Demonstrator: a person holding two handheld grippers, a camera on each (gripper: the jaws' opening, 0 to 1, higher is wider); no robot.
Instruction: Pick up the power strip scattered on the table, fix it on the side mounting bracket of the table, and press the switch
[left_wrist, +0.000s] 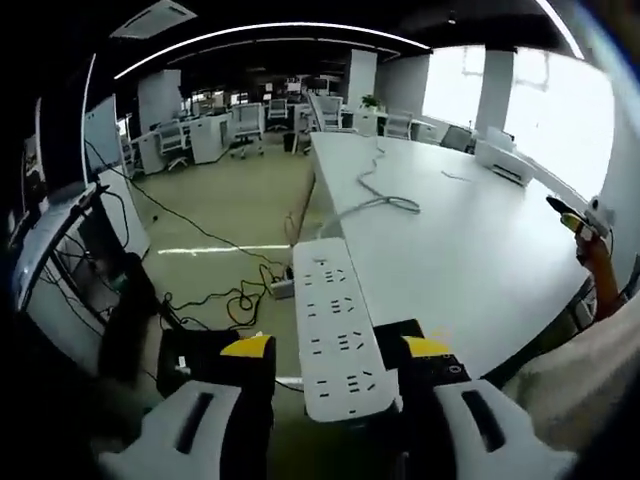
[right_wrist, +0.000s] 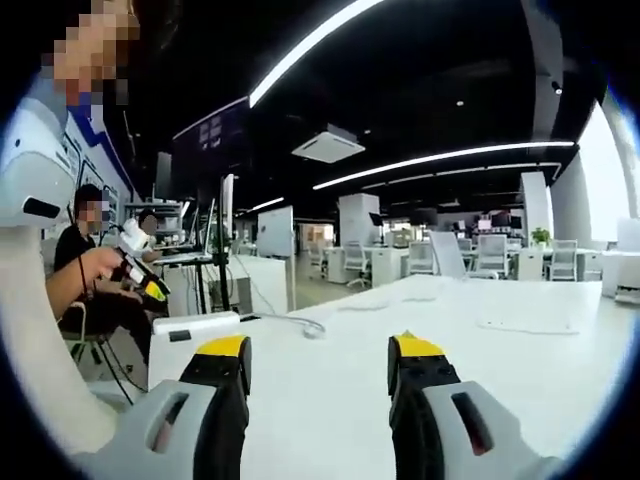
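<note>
left gripper (left_wrist: 337, 352) clamps the white power strip (left_wrist: 335, 322) beside the table (left_wrist: 470, 250); right gripper (right_wrist: 318, 350) hovers, fingers apart.

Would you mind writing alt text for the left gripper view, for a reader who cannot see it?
A white power strip sits between the jaws of the left gripper at the edge of a long white table, its cable trailing across the tabletop. Beyond is an open office floor with loose cables and desks with chairs.
</note>
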